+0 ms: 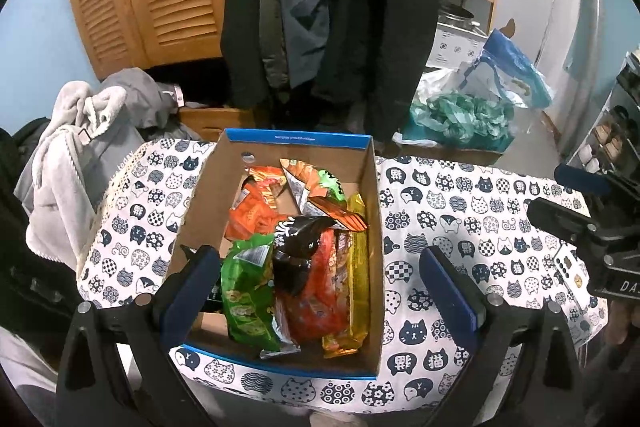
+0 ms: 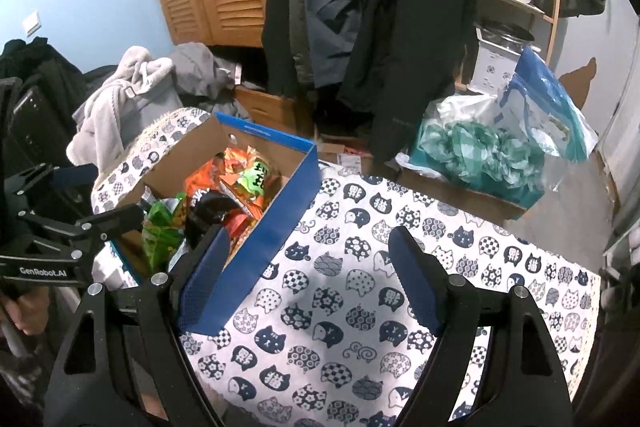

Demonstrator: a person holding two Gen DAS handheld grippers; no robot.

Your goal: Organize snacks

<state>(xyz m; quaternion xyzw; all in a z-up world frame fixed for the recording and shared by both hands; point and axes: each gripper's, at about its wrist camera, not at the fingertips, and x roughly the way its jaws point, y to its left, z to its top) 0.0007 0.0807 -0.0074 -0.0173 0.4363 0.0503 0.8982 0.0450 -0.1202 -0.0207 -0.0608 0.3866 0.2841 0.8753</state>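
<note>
A cardboard box with a blue rim (image 1: 372, 195) stands on the cat-print tablecloth (image 1: 460, 211) and holds several snack packs: a green pack (image 1: 248, 291), a black pack (image 1: 300, 251), red and orange packs (image 1: 256, 211) and a yellow pack (image 1: 358, 291). My left gripper (image 1: 320, 291) is open and empty, hovering above the box's near end. My right gripper (image 2: 308, 279) is open and empty over the cloth, just right of the box (image 2: 280, 223). The snack packs (image 2: 240, 187) also show in the right wrist view. The left gripper's body (image 2: 68, 239) shows at the left of that view.
Coats (image 1: 328, 7) hang behind the table. A grey robe (image 1: 72, 155) lies on the left. A carton with teal and blue plastic bags (image 1: 472, 111) sits at the back right. A phone (image 1: 568, 275) lies on the cloth at the right, under the right gripper's body (image 1: 592, 227).
</note>
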